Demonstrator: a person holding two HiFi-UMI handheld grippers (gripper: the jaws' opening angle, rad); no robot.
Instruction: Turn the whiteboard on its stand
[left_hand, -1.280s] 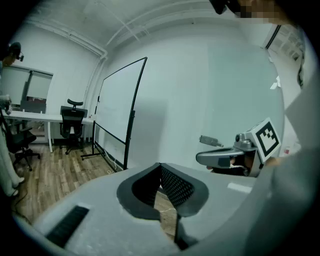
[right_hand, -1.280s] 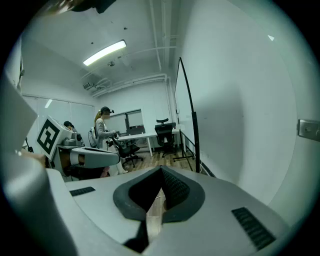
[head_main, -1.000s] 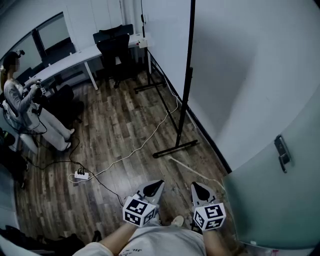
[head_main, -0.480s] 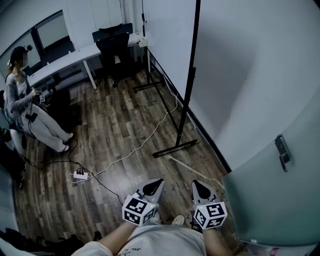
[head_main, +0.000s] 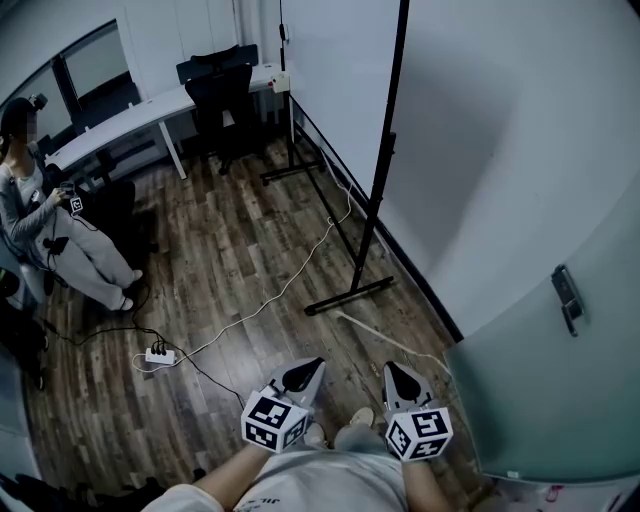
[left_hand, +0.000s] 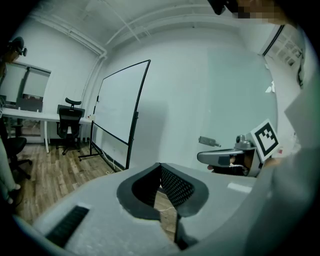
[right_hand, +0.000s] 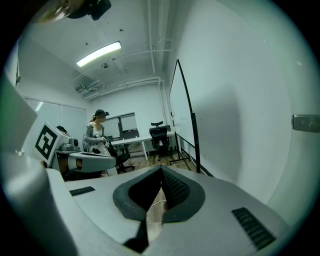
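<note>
head view: whiteboard (head_main: 335, 60) well ahead of left tool (head_main: 305, 371) and right tool (head_main: 400, 373), both pinched together, empty

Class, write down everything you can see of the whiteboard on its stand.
The large white rectangular whiteboard has a thin black frame and a blank, smooth face. It hangs upright between two black metal posts, each ending in a flat black foot resting on the dark wood-plank floor. A low black crossbar joins the posts. It stands close along the white wall. Nothing else visibly touches it.
</note>
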